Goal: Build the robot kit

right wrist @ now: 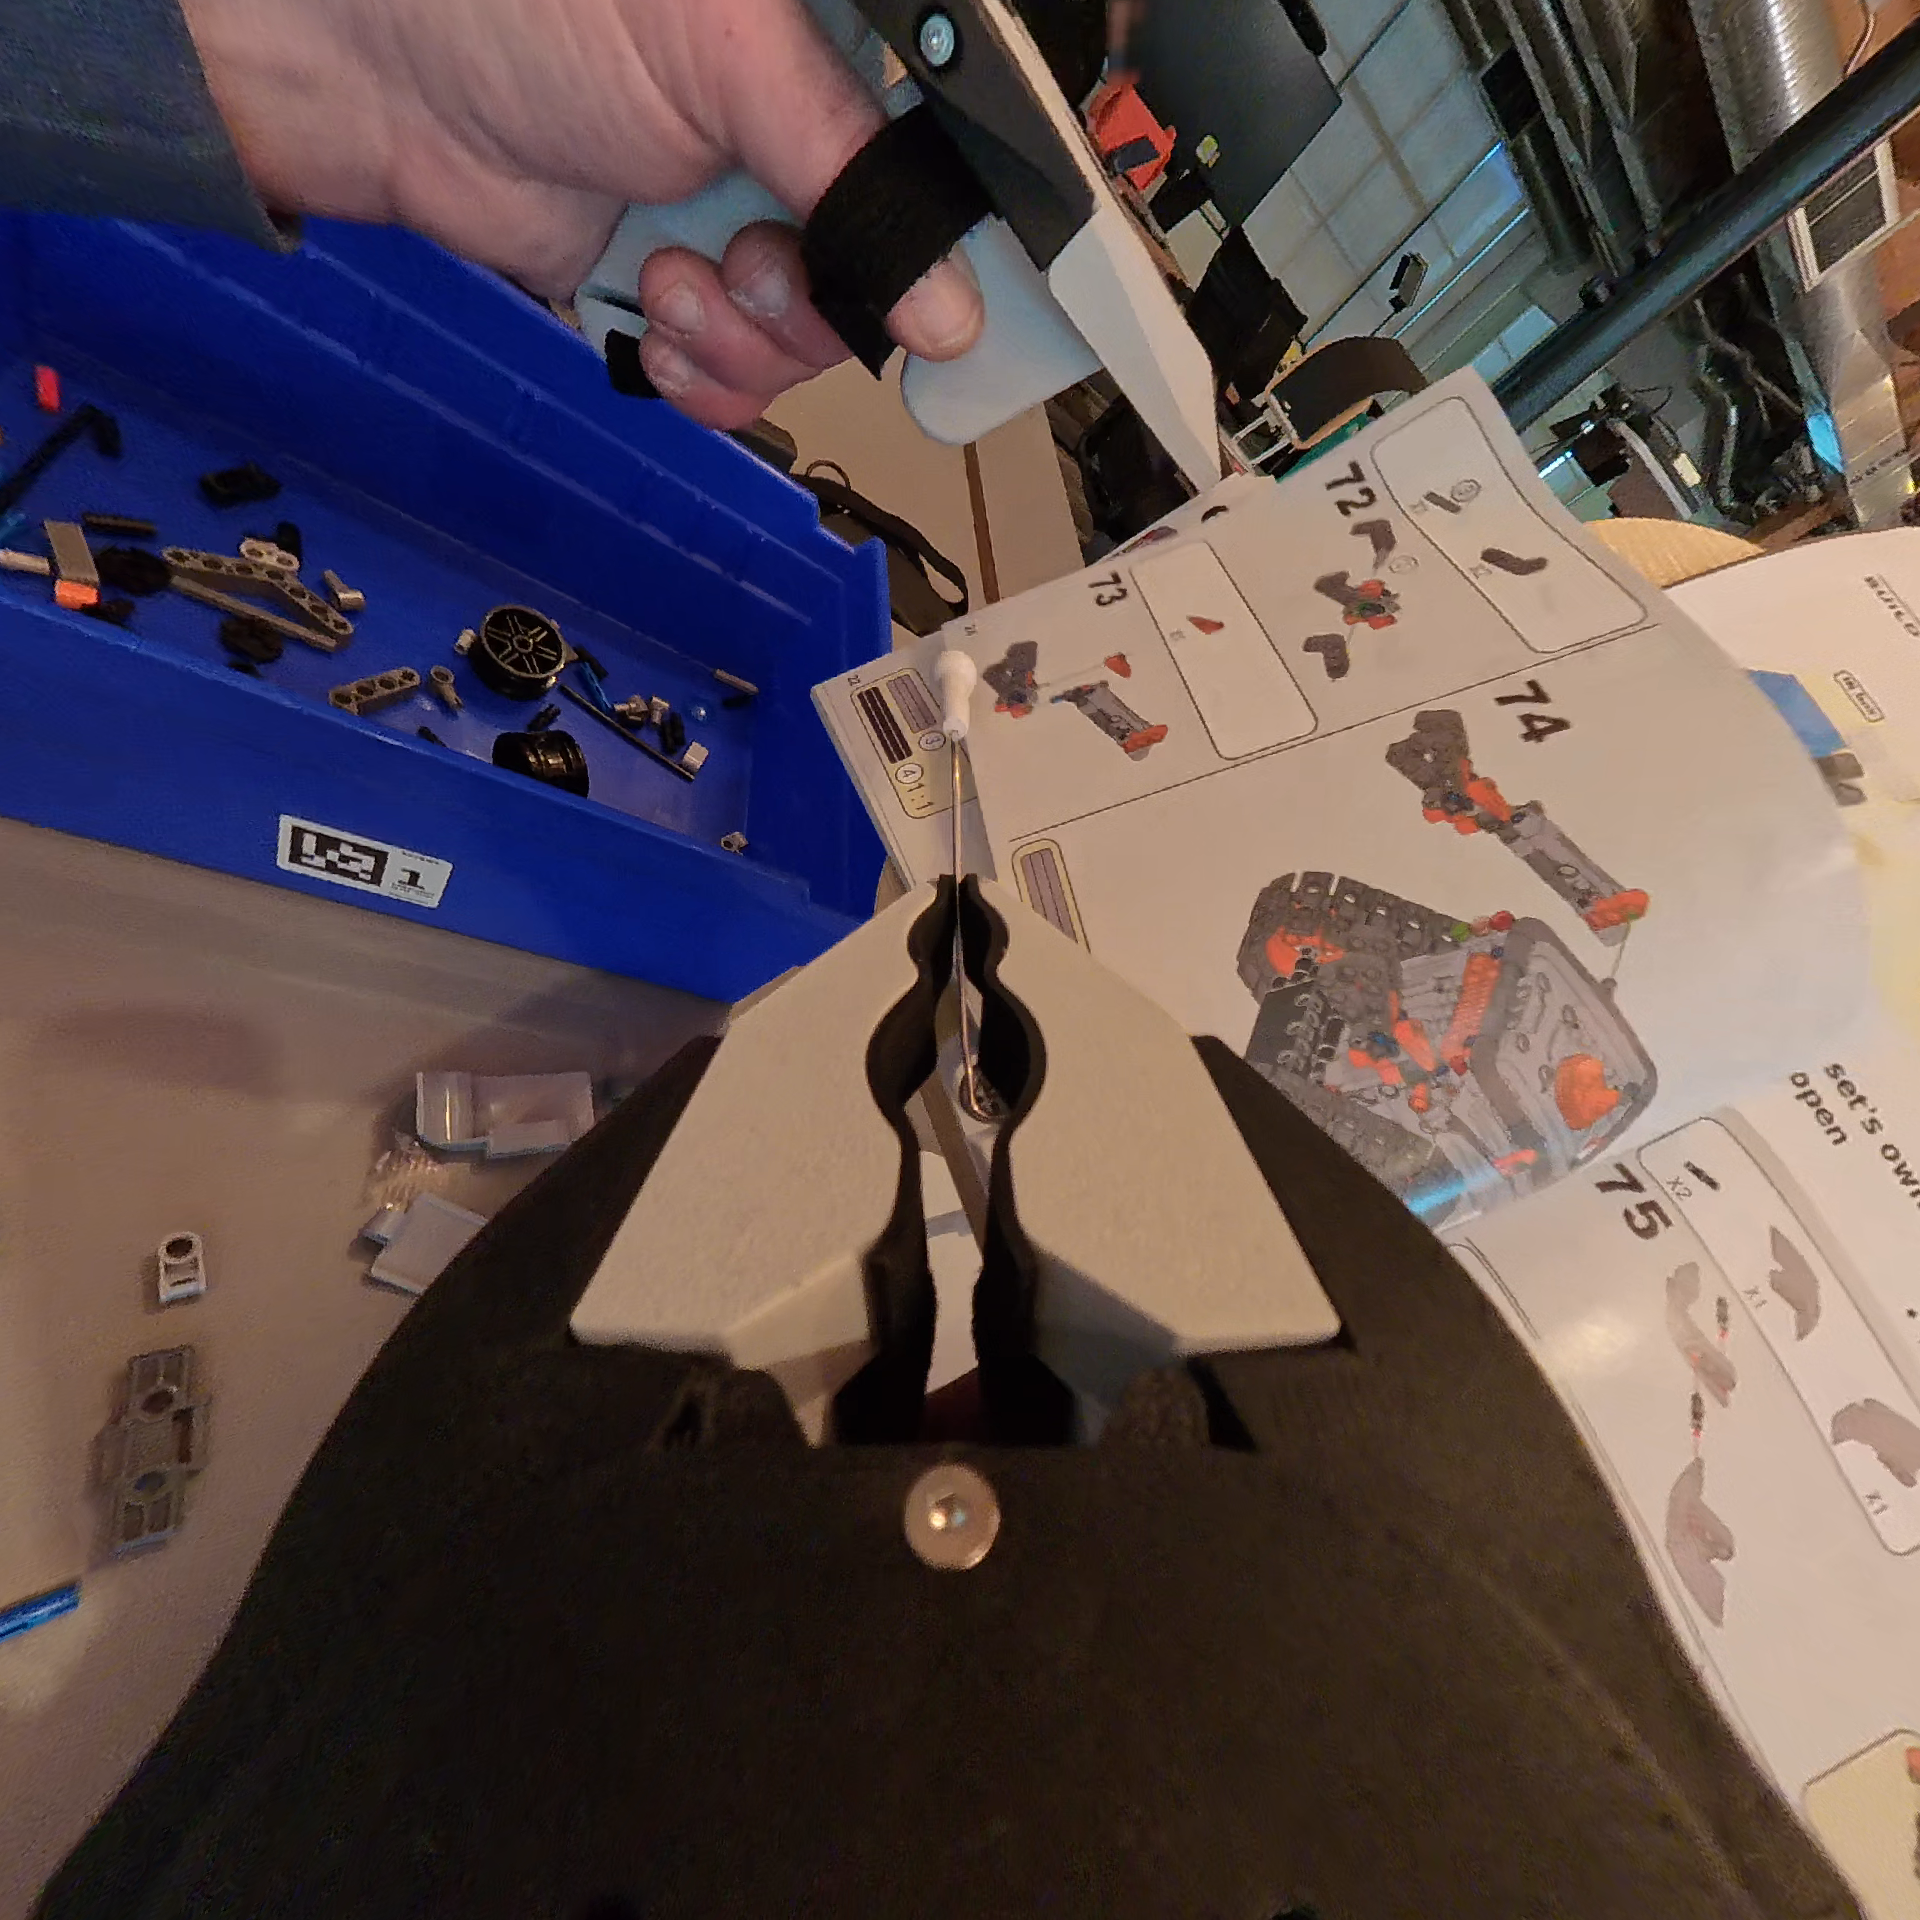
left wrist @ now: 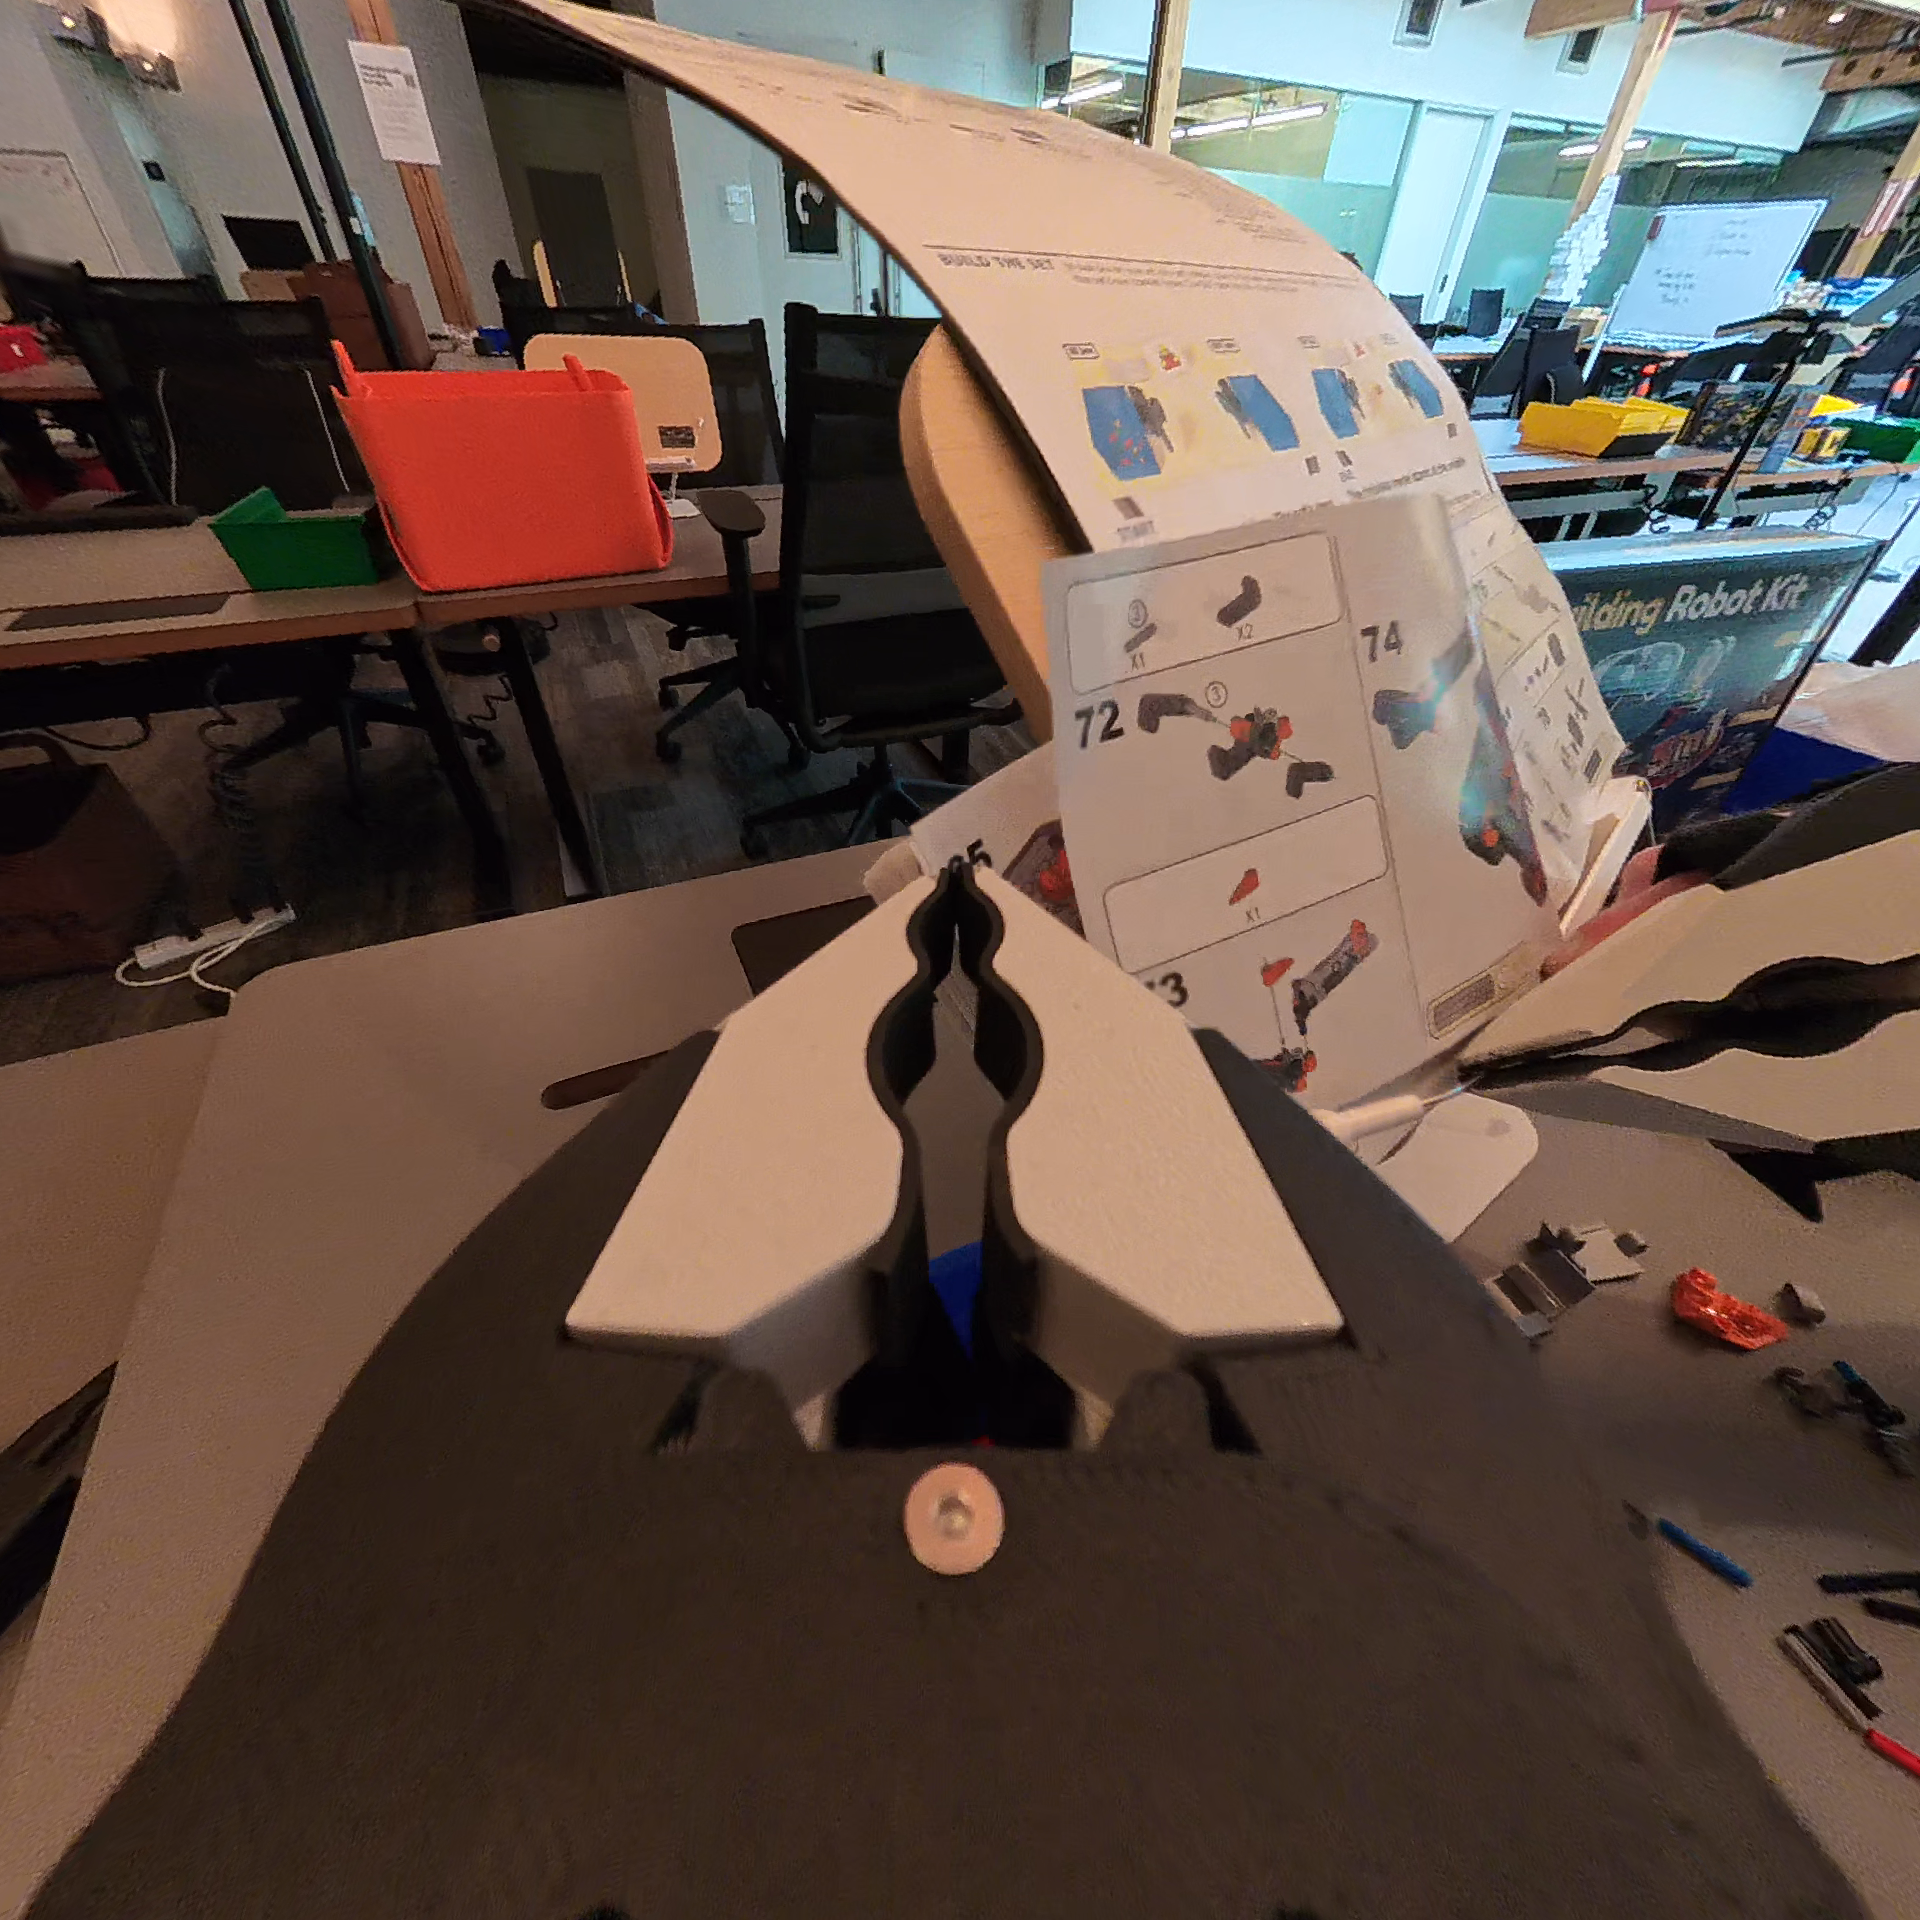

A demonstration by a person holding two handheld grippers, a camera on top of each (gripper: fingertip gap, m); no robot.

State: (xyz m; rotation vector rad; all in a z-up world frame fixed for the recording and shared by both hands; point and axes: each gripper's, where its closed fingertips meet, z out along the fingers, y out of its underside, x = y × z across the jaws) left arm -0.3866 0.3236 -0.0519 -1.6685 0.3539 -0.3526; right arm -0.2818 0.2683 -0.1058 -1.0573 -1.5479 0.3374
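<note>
Right gripper (right wrist: 954, 883) is closed on a thin wire clip arm (right wrist: 954, 800) over the instruction booklet (right wrist: 1351, 831); left gripper (left wrist: 958, 883) is closed, empty, beside the page.

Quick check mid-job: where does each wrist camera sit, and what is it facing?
Left wrist view: on the left hand-held gripper, shut, facing the instruction booklet; right hand-held gripper at right.
Right wrist view: on the right hand-held gripper, shut on a wire page holder, facing booklet and blue bin; a hand above.
Shared: the booklet.

One blue bin (right wrist: 582, 904), one instruction booklet (right wrist: 1351, 790), two wheels (right wrist: 516, 649)
</note>
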